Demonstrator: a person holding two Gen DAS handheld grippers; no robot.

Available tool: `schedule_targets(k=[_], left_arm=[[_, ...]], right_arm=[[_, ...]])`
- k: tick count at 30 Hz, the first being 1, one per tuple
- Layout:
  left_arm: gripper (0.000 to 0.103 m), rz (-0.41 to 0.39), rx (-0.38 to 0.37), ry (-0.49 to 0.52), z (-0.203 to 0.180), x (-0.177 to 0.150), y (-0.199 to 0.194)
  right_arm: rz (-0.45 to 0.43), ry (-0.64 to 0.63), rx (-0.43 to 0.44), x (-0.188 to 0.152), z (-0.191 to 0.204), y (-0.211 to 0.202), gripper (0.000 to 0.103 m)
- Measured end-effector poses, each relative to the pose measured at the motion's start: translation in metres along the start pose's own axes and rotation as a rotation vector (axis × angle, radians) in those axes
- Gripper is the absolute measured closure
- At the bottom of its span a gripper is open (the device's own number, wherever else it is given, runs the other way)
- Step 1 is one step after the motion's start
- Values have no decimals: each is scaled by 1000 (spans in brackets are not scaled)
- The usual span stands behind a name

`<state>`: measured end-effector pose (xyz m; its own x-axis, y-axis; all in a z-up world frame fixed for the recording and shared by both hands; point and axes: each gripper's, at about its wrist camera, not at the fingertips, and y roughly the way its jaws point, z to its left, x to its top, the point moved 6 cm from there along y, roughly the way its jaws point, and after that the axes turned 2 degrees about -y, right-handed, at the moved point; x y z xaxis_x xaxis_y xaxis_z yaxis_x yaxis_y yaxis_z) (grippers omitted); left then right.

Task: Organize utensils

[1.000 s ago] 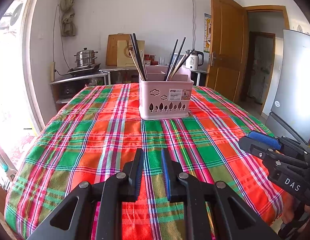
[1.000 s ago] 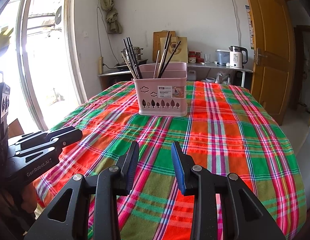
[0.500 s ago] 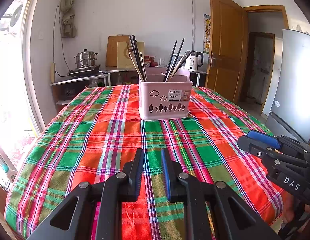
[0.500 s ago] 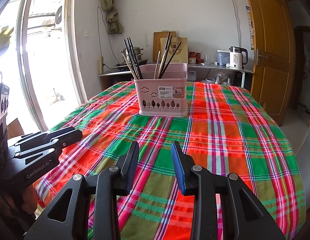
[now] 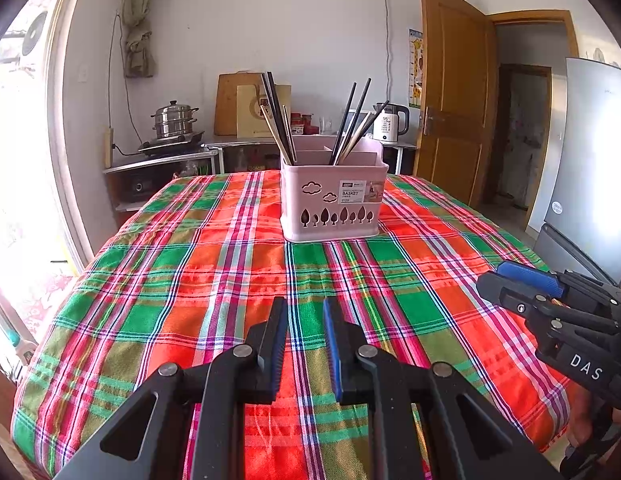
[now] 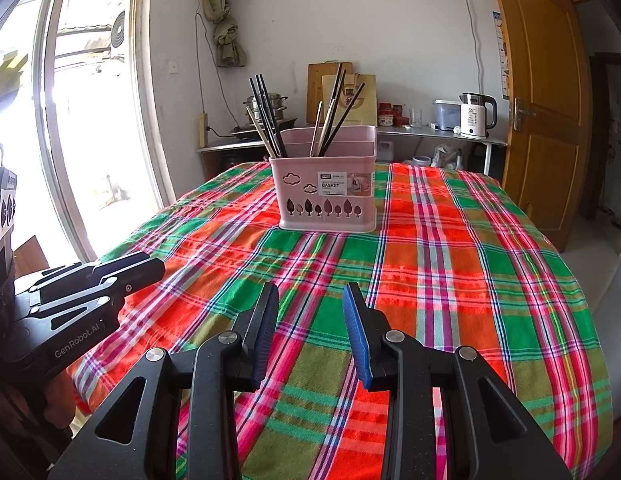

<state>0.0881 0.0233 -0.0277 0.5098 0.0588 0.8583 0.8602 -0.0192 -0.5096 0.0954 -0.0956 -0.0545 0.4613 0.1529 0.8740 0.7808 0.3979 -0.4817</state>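
While both tools are hovering low over the near end of the table, the black left gripper (image 5: pixel 304 344) is filling the bottom centre of the left wrist view with its blue-padded jaws standing a narrow gap apart and gripping nothing. At the bottom centre of the right wrist view, the black right gripper (image 6: pixel 310 336) is showing a somewhat wider gap between its blue pads, and it too is carrying nothing. Each tool is also appearing in the other's view: the right one at the lower right edge of the left wrist view, the left one at the lower left edge of the right wrist view. Beneath them, a red, green and pink plaid tablecloth (image 5: pixel 214 280) is covering the table. Farther up, near the centre of each frame and well apart from both tools, a pale pink plastic utensil basket with tree-shaped cutouts (image 5: pixel 332 200) is standing upright on the cloth. Dark and pale wooden chopsticks (image 5: pixel 276 116) are leaning inside it in two bunches, one in the left part and one toward the middle.
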Motion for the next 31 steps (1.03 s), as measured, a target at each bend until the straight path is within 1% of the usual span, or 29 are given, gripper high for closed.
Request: schedule_targets(k=[15,23,31], left_arm=[[86,-9,16,-1,1,-1,-4],[86,-15,52,-6,4,0,-5],[86,-13,50,-14,4,0,-4]], right_arm=[[-1,-5,-1,-1,2,0,68],[-2,-7,-2,0,2,0,68],[-3,-9,-2,-1,3,-1,68]])
